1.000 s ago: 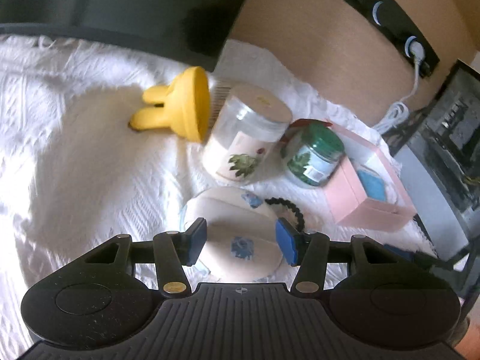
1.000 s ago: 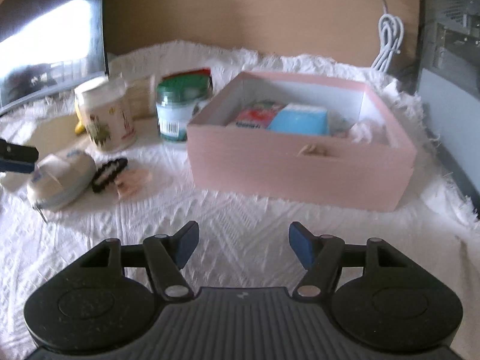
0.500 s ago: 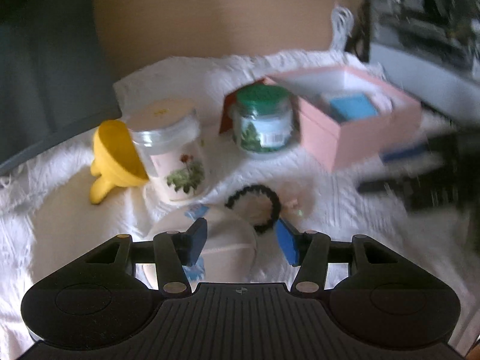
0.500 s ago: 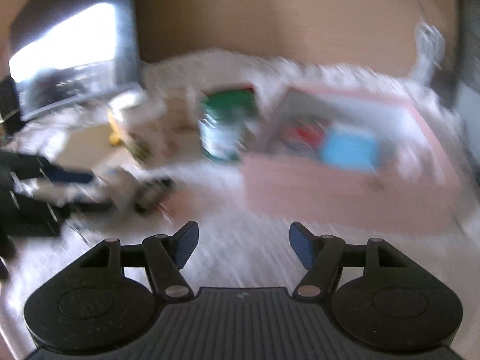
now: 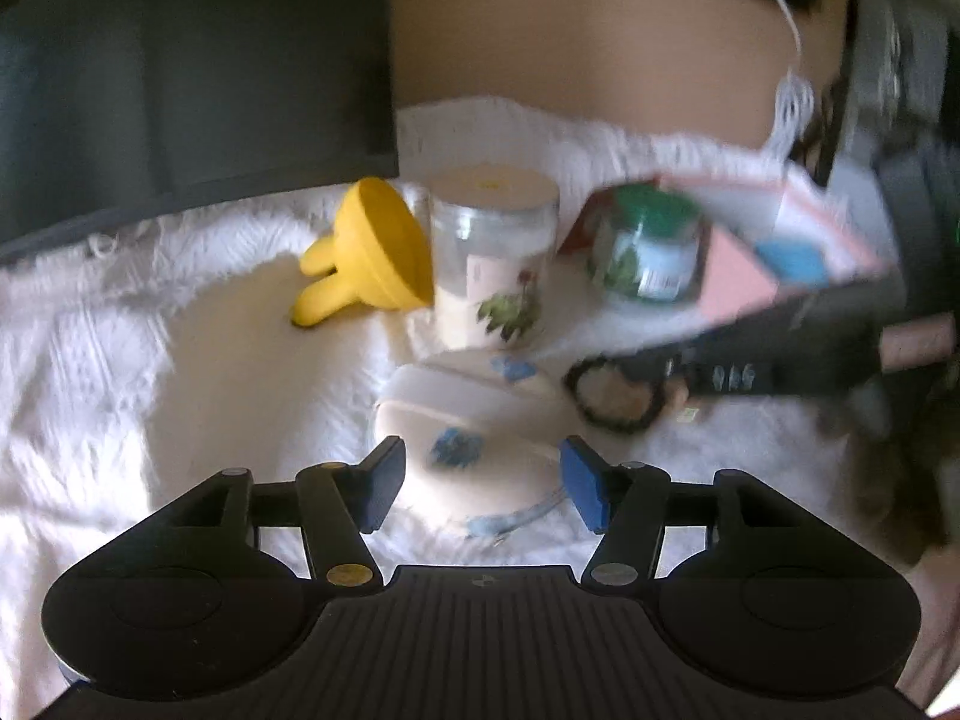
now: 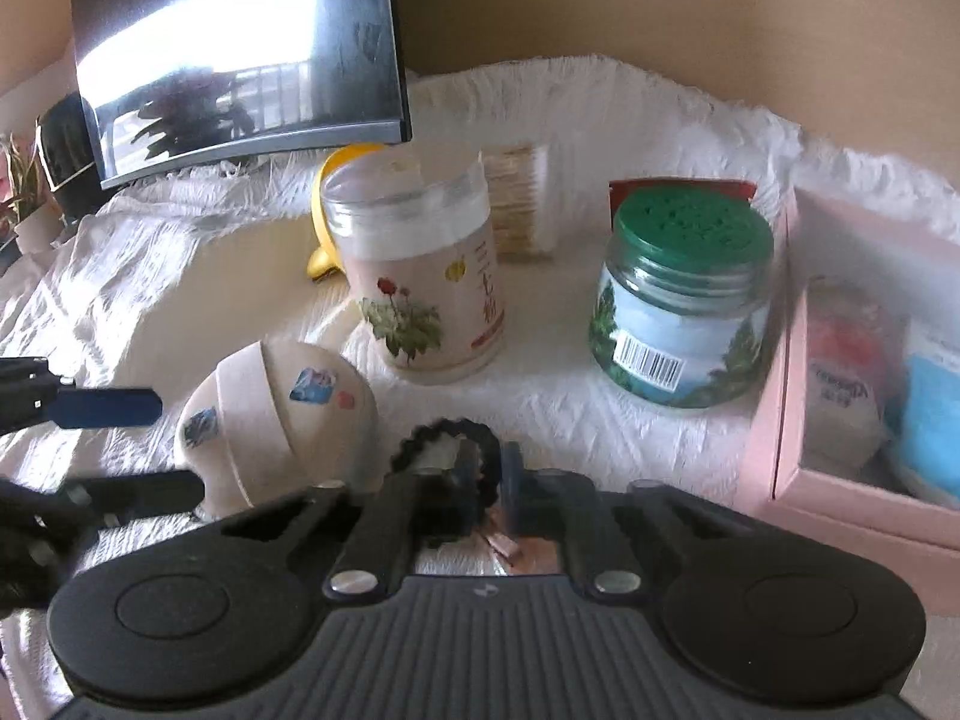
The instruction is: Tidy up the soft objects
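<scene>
A cream round pouch (image 5: 474,420) with blue stickers lies on the white cloth between the blue pads of my left gripper (image 5: 480,480). That gripper's jaws are opening and the pads stand clear of the pouch's sides. In the right wrist view the same pouch (image 6: 282,414) sits left of a black ruffled hair tie (image 6: 444,429). My right gripper (image 6: 492,474) is closing and its pads pinch the tie's near edge. The left wrist view shows the hair tie (image 5: 600,423) with the right gripper's dark fingers reaching in from the right.
A floral jar (image 6: 420,300) and a green-lidded jar (image 6: 684,324) stand just behind the pouch and tie. The open pink box (image 6: 780,420) with soft packs inside is at the right. A yellow funnel-shaped toy (image 5: 372,258) and a dark monitor (image 6: 240,60) are at the back left.
My right gripper swung left from in front of the pink box and shut on the hair tie. The left gripper's pads spread wider around the pouch and the view rolled.
</scene>
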The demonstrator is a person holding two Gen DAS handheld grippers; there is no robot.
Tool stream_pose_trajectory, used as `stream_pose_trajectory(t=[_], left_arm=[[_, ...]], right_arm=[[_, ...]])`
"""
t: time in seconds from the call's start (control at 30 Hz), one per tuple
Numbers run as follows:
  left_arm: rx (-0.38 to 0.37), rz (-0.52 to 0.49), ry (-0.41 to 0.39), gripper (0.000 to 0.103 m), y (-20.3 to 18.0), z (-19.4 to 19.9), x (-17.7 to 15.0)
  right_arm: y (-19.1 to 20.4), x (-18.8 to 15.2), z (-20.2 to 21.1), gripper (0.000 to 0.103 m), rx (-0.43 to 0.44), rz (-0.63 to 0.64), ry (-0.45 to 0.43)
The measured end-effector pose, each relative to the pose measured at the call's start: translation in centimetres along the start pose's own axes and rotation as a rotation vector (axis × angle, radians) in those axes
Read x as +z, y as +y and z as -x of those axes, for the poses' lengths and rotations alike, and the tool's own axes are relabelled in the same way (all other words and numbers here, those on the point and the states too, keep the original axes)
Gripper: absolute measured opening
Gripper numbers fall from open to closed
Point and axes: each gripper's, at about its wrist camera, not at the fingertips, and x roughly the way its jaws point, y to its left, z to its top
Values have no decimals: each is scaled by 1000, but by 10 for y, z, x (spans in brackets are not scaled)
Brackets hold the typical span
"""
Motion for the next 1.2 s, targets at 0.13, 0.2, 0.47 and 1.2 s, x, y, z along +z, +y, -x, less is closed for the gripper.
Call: stream_pose_trajectory(t=[0.13,0.2,0.47,1.2], left_arm=[[-44,62,-33,62,-2,7,8],[-79,64,-33,62,-9,3,11],[-201,9,22,62,-62,-17,9],[-219,-242,114,62,-160,-96,29]], right_arm=[[-5,-4,35,7,6,-7,-59],[-12,-9,55,7,-15,-20,-84],[-74,-50,102,7,-222,-128,-70],[-138,-126,146,59,-381,-229,-115]])
